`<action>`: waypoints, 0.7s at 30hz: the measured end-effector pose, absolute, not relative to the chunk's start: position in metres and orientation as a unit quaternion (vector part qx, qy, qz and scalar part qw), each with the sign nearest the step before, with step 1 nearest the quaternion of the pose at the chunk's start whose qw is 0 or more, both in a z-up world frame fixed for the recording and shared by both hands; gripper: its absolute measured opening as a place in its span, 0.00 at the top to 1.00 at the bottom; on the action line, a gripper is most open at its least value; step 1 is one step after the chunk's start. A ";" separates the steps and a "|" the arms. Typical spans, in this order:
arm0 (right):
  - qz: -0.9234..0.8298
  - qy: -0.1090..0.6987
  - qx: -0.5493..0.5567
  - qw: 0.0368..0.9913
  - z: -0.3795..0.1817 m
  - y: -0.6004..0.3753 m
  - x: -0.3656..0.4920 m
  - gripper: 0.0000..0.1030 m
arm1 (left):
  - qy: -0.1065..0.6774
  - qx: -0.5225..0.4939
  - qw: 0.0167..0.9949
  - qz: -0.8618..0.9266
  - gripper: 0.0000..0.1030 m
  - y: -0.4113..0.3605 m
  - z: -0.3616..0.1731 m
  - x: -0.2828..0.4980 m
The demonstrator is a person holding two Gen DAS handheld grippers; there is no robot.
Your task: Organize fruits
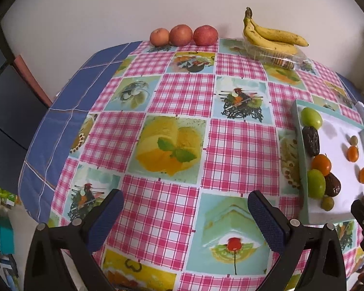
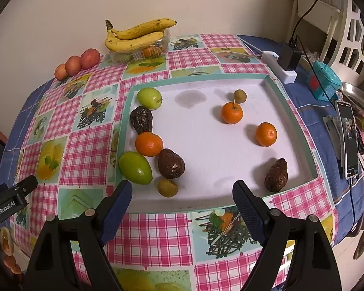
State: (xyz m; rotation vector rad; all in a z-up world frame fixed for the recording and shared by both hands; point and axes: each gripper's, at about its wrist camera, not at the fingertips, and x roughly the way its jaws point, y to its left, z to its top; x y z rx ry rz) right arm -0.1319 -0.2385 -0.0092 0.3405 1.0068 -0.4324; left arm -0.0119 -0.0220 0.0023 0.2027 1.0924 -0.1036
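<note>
Three oranges [image 2: 231, 112] are counted in the tray [image 2: 291, 111]; three dark avocados [image 2: 171, 163]; two green fruits [image 2: 135, 168]; two small brownish fruits [image 2: 167, 187]; three apples [image 2: 90, 58] and two bananas [image 2: 143, 30] beyond.

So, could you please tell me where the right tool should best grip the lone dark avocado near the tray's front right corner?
Probably across the avocado's wider lower body, coming from above: it lies tilted with its narrow end up and back, clear of other fruit. The right tool is open.

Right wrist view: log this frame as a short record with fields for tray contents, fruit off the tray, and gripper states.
tray: white, teal rim
oranges: three, e.g.
green fruits: two, e.g.
dark wrinkled fruits: three, e.g.
small brownish fruits: two, e.g.
off tray: bananas on a clear container; three apples by the wall
left gripper: open, empty
right gripper: open, empty
</note>
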 end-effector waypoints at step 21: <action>-0.209 0.440 0.159 0.859 0.011 -0.235 -0.151 0.17 | 0.504 0.075 0.853 -0.113 0.00 -0.017 0.028 -0.034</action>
